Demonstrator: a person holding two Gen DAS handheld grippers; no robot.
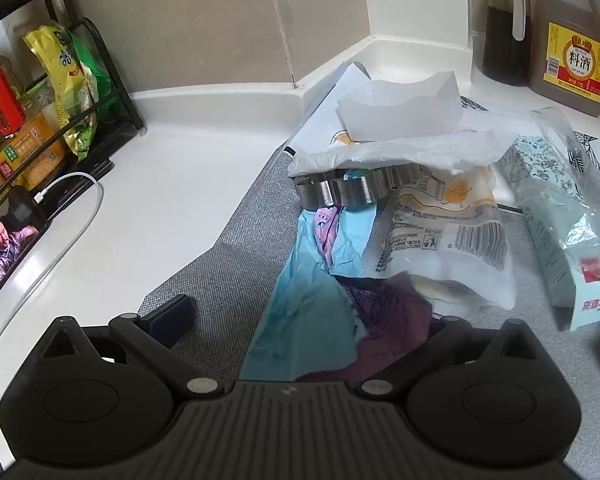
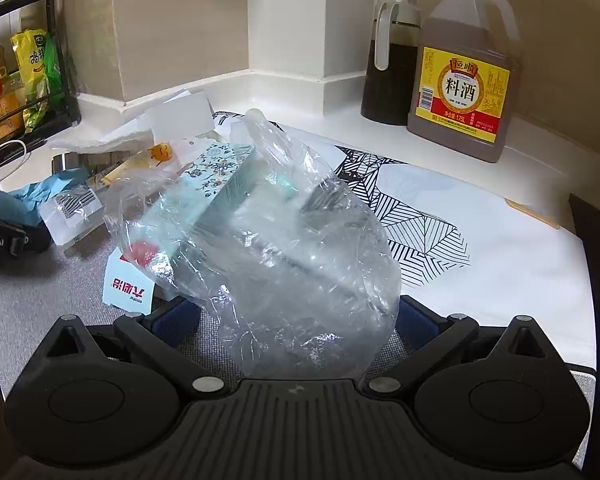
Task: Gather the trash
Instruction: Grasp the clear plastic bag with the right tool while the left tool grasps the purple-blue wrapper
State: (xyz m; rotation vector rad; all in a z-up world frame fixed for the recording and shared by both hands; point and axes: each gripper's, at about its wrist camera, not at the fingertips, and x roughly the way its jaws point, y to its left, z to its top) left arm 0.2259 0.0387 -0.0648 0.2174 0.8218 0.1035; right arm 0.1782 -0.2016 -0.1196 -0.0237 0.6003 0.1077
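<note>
The clear plastic bag (image 2: 284, 240) is thin, crinkled and glossy, while the grey mat (image 1: 236, 240) under the litter looks like rough woven cloth. The cookie cutter (image 1: 340, 190) is shiny metal, the blue wrapper (image 1: 300, 312) is creased and matt, and the white bench (image 1: 172, 184) is smooth with a soft sheen.

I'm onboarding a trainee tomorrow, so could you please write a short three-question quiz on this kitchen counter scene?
1. True or false: the right hand-held gripper is open around the clear plastic bag.
2. What lies between the left hand-held gripper fingers? A) blue-and-purple wrapper B) metal cookie cutter C) phone
3. What colour is the cooking wine jug cap?

Key: 1 true; 2 A; 3 yellow.
</note>
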